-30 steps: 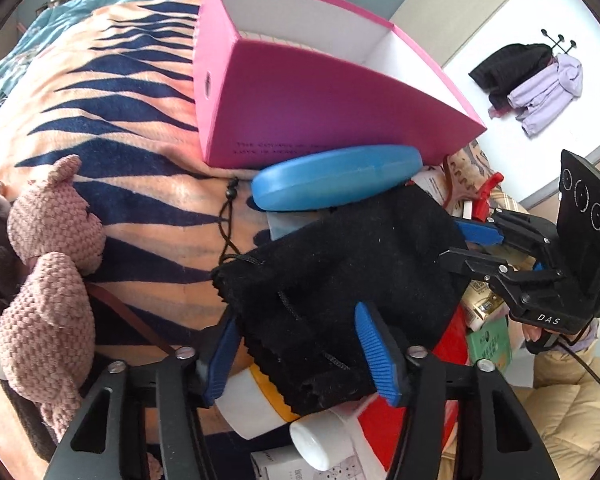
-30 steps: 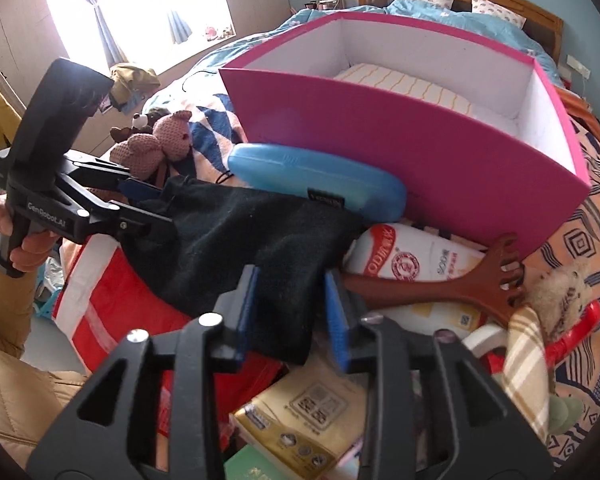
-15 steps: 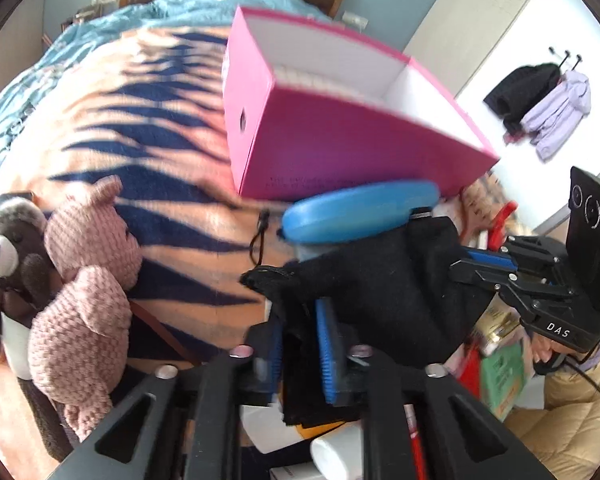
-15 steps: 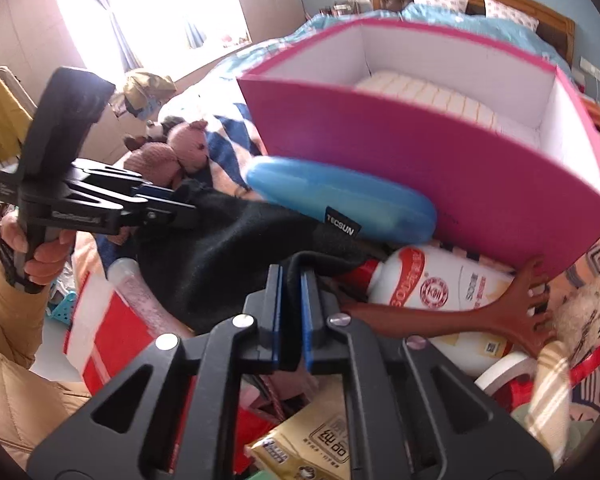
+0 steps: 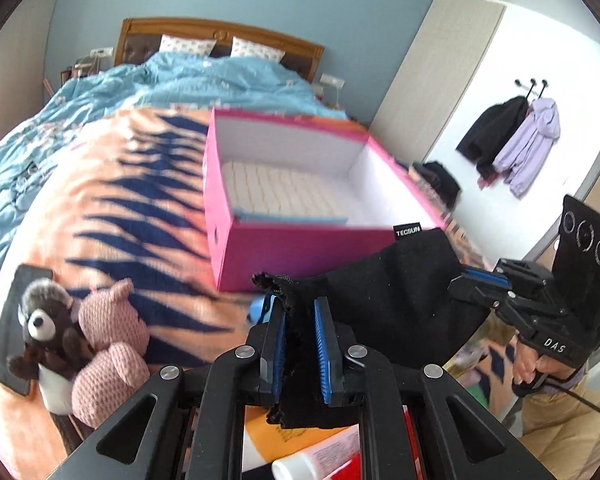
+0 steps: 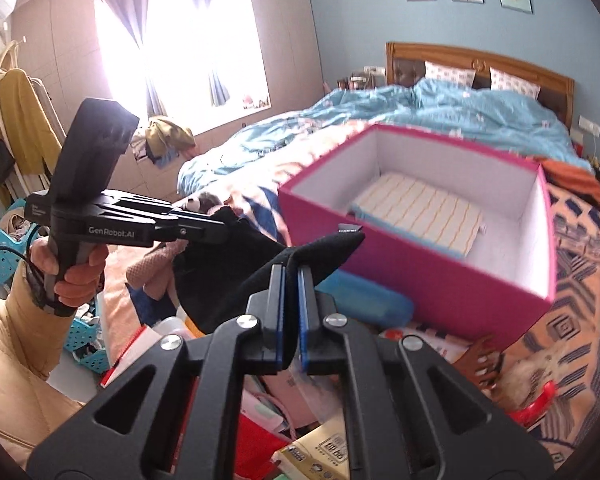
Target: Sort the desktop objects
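A black cloth pouch [image 5: 396, 296] hangs in the air between both grippers, in front of the open pink box [image 5: 300, 252]. My left gripper [image 5: 300, 316] is shut on one end of the pouch. My right gripper [image 6: 289, 276] is shut on the other end of the pouch [image 6: 236, 272]. The pink box [image 6: 420, 264] holds a striped folded cloth [image 6: 420, 212]. The right gripper also shows in the left wrist view [image 5: 472, 284], the left gripper in the right wrist view [image 6: 220, 232].
A blue glasses case [image 6: 372, 304] lies against the box front. Below the pouch lies a pile: a brown comb [image 6: 480, 356], packets, a white tube [image 5: 316, 460], red items. Plush toys [image 5: 88, 340] lie left on the orange blanket [image 5: 120, 200].
Both grippers closed on the black pouch and lifted it off the pile, up to the level of the box rim. The blue case stayed on the bed.
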`<control>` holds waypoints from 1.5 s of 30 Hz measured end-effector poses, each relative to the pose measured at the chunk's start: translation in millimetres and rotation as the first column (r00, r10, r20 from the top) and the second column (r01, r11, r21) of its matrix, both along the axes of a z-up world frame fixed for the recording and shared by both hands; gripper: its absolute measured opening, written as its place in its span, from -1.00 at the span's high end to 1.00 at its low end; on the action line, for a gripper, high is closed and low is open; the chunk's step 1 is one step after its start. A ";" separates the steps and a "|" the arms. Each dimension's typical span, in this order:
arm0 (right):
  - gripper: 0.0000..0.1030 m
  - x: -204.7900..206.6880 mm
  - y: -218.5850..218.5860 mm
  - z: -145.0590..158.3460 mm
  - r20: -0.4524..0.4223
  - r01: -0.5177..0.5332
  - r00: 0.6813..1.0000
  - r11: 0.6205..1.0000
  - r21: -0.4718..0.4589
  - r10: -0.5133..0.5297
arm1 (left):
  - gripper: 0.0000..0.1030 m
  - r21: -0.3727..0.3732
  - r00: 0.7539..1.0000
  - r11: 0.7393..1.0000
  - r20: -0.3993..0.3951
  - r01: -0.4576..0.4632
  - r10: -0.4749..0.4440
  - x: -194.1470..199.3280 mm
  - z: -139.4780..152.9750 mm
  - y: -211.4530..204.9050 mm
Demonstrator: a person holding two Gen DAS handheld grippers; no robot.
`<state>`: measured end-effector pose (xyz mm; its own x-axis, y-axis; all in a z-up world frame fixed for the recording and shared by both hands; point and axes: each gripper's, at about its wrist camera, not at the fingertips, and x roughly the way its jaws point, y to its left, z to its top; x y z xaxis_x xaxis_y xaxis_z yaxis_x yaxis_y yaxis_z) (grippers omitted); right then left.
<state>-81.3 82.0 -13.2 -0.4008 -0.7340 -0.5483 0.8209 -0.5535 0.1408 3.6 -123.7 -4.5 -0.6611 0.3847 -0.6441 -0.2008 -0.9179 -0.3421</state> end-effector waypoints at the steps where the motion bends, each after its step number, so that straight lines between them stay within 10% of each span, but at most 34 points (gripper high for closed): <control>1: 0.87 -0.4 2.4 4.8 -0.010 0.004 1.000 1.000 -0.011 -0.004 | 0.76 0.001 1.000 1.000 -0.014 -0.001 0.001 -0.4 5.5 0.4; 15: 0.87 -9.3 11.2 42.9 -0.093 0.008 0.996 0.999 -0.051 -0.012 | 0.76 -0.038 0.994 0.999 -0.099 0.035 -0.039 -22.7 46.5 25.7; 23: 0.87 -29.3 15.5 7.9 0.019 0.035 0.999 0.996 0.088 -0.037 | 0.40 -0.084 0.988 0.992 0.128 0.098 -0.086 -32.8 -20.5 43.8; 26: 0.60 -46.5 24.2 -4.0 0.070 0.072 0.994 0.984 0.164 -0.085 | 0.22 -0.078 0.967 0.987 0.223 0.140 -0.120 -33.3 -48.7 51.3; 28: 0.00 -57.5 31.9 -12.4 0.105 0.094 0.987 0.971 0.221 -0.120 | 0.11 -0.072 0.953 0.986 0.278 0.148 -0.122 -35.4 -65.0 54.7; 41: -0.08 -93.8 21.0 -44.1 0.207 0.042 0.969 0.916 0.398 -0.134 | -0.20 -0.025 0.935 0.985 0.320 0.168 -0.152 -41.3 -81.9 62.8; 45: -0.41 -101.2 22.8 -51.0 0.245 0.031 0.958 0.907 0.421 -0.146 | -0.20 -0.031 0.935 0.985 0.319 0.171 -0.153 -42.2 -82.5 64.2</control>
<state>-182.5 104.8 -64.3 -0.2509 -0.3899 -0.8860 0.7297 -0.6776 0.0916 -38.6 -59.5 -87.0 -0.3532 0.4262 -0.8328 -0.2391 -0.9017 -0.3601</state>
